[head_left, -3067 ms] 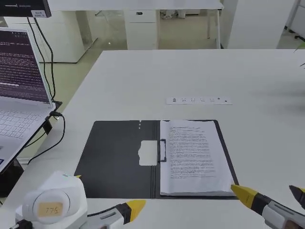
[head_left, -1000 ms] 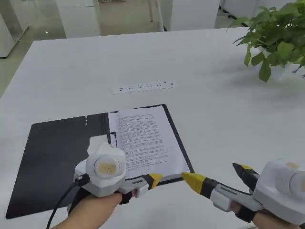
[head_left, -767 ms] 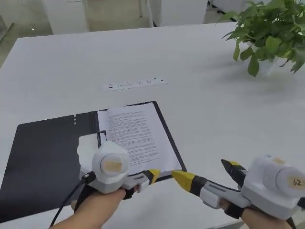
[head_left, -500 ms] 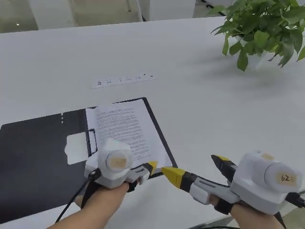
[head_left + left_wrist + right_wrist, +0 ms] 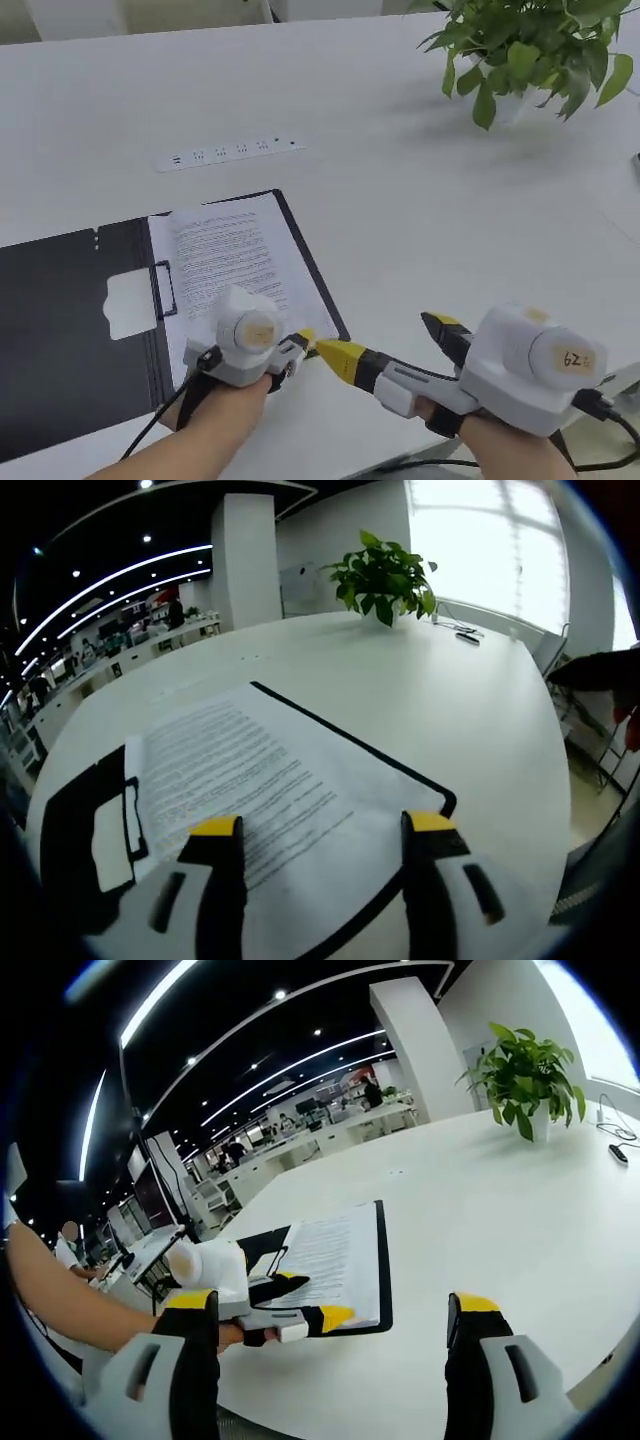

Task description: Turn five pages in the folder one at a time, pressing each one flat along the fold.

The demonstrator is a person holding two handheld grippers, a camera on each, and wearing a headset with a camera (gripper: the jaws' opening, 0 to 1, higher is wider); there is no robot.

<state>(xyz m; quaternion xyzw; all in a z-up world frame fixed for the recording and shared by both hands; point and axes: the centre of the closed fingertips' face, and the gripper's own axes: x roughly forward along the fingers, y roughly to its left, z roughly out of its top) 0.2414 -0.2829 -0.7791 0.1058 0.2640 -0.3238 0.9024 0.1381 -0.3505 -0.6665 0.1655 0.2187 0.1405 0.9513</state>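
White table (image 5: 420, 200), wide and smooth. Open black folder (image 5: 60, 340) lies flat near the table's front edge, about 8 o'clock in the head view. Page stack (image 5: 225, 250) sits on the folder's right-hand leaf, held by a clip (image 5: 165, 290) at the stack's 9 o'clock edge. Left tool (image 5: 322, 825) is over the stack's near right corner, jaws wide, holding nothing; contact with the paper cannot be told. Right tool (image 5: 388, 337) is just beside it at 3 o'clock, over bare table, jaws also wide and empty. Risks, as judged: wide jaws closing on that corner could take several sheets rather than one. Nothing pins the folder, so a lift may drag it across the slick top. The two tools' tips nearly meet at the corner and could knock each other. A hard pull against the clip might crease or tear a sheet. Orientation: the opened folder's long axis runs roughly 9 to 3. Spine and pages run 6 to 12, leaning toward 11, page tops at the far end.
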